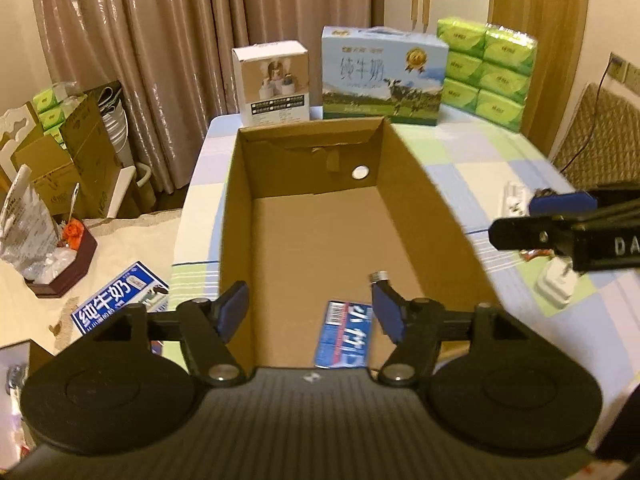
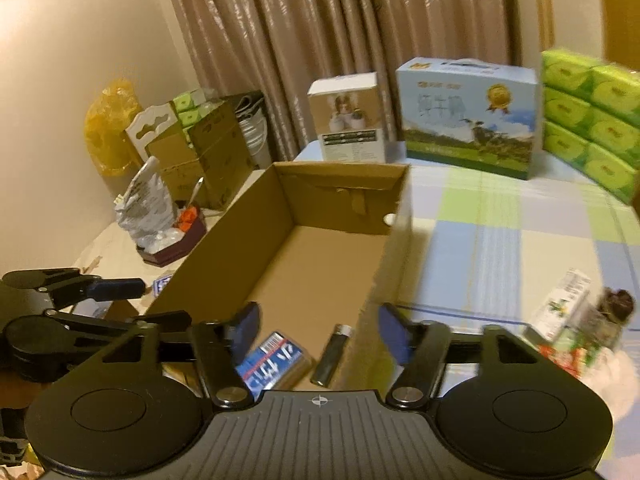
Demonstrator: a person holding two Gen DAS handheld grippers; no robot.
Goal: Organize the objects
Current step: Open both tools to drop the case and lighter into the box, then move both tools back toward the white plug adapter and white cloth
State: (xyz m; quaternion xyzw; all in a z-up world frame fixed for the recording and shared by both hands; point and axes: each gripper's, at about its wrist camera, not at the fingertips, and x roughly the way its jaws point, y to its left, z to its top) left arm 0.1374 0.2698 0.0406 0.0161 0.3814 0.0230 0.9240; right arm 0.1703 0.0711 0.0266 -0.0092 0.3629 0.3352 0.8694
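An open brown cardboard box (image 1: pixel 416 184) (image 2: pixel 224 256) stands on the checked tablecloth. Inside its near end lie a blue card pack (image 1: pixel 344 334) (image 2: pixel 272 364) and a dark lighter (image 2: pixel 332 354), whose metal top shows in the left wrist view (image 1: pixel 380 277). My left gripper (image 1: pixel 312 312) is open and empty above the box's near end. My right gripper (image 2: pixel 318 330) is open and empty over the box's near right corner. The right gripper also shows at the right in the left wrist view (image 1: pixel 532 220). The left gripper shows at the left in the right wrist view (image 2: pixel 116 300).
A white box (image 1: pixel 274 82), a milk carton case (image 1: pixel 382 76) and green tissue packs (image 1: pixel 486 72) stand behind the box. A white charger (image 1: pixel 554 286), small packets (image 2: pixel 568 308) and a dark jar (image 2: pixel 612 312) lie right of it. A blue milk carton (image 1: pixel 120 296) lies left.
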